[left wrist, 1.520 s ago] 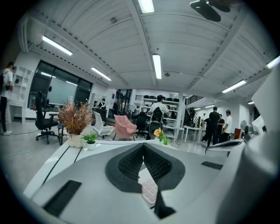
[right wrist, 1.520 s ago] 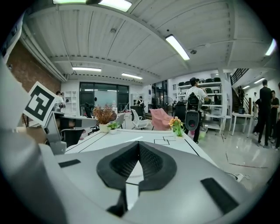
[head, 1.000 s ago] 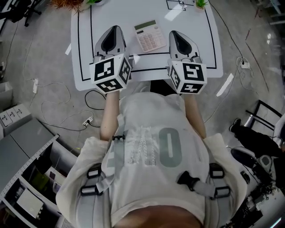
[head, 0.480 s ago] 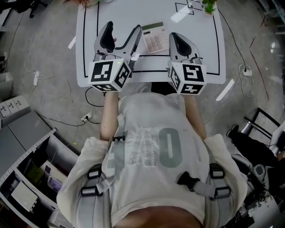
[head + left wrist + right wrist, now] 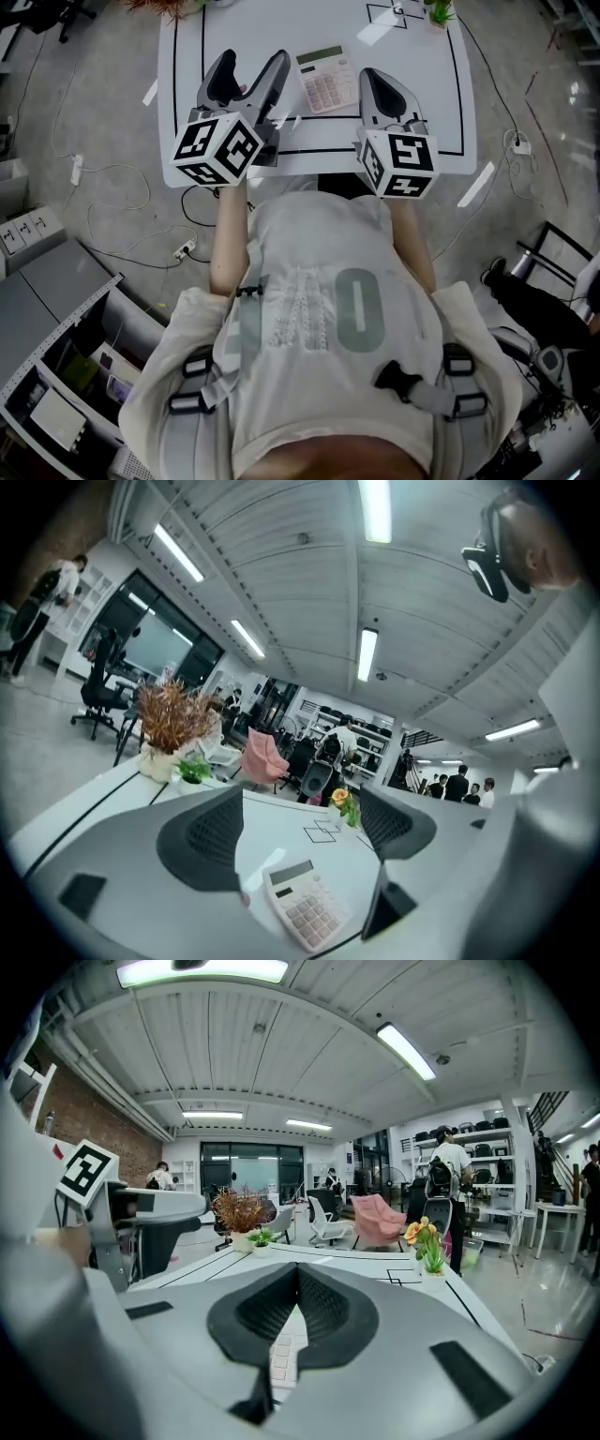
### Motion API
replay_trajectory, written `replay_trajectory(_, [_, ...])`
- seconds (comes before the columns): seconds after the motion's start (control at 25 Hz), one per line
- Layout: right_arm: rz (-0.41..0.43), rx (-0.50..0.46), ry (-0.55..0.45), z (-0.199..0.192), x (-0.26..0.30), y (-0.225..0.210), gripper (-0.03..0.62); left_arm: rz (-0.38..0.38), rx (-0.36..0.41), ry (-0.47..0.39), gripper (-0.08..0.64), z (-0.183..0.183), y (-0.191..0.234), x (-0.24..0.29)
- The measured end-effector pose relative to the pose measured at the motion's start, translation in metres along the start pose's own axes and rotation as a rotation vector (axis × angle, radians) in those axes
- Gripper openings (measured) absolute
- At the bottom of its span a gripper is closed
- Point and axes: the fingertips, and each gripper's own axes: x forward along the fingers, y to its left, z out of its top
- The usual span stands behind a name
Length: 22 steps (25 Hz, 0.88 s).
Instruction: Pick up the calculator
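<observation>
The smooth white table [image 5: 417, 103] bears a flat calculator [image 5: 326, 80]; left tool [image 5: 251, 66] just spread, empty; right tool [image 5: 375, 79] pressed together.

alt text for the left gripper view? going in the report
The left gripper has just been opening its jaws, now wide apart and empty; low in the gap between them a pale calculator lies flat on the white table, untouched. Beyond stand a dried plant and a small potted flower, with a busy office behind.

Glossy white table [image 5: 424, 86], plastic calculator [image 5: 326, 81]
</observation>
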Motion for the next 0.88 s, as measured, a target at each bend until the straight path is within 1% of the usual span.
replay_trajectory(0.04, [-0.002, 0.002, 0.002, -0.001, 0.0, -0.001, 0.008, -0.01, -0.021, 0.029, 0.374, -0.007, 0.002, 0.004])
replay_trajectory(0.12, [-0.007, 0.007, 0.009, -0.002, 0.001, -0.006, 0.008, -0.037, -0.031, 0.094, 0.374, -0.023, 0.004, 0.016])
replay_trajectory(0.2, [-0.016, 0.016, 0.017, -0.005, 0.002, -0.011, 0.008, -0.076, -0.02, 0.167, 0.374, -0.037, 0.005, 0.03])
replay_trajectory(0.36, [-0.026, 0.043, 0.045, -0.014, 0.009, -0.023, 0.008, -0.178, 0.014, 0.312, 0.373, -0.06, 0.005, 0.062])
replay_trajectory(0.44, [-0.024, 0.054, 0.063, -0.019, 0.014, -0.027, 0.008, -0.221, 0.008, 0.391, 0.373, -0.074, 0.007, 0.077])
replay_trajectory(0.52, [-0.018, 0.071, 0.084, -0.025, 0.019, -0.031, 0.008, -0.268, -0.029, 0.48, 0.373, -0.093, 0.009, 0.089])
replay_trajectory(0.6, [-0.012, 0.098, 0.102, -0.031, 0.024, -0.035, 0.008, -0.308, -0.094, 0.565, 0.373, -0.112, 0.011, 0.097])
replay_trajectory(0.68, [-0.011, 0.13, 0.116, -0.036, 0.03, -0.042, 0.008, -0.324, -0.153, 0.638, 0.373, -0.129, 0.014, 0.103])
replay_trajectory(0.76, [-0.011, 0.158, 0.127, -0.041, 0.035, -0.049, 0.008, -0.33, -0.193, 0.695, 0.373, -0.144, 0.017, 0.107])
replay_trajectory(0.88, [-0.007, 0.189, 0.147, -0.047, 0.044, -0.056, 0.008, -0.346, -0.244, 0.758, 0.373, -0.161, 0.02, 0.112])
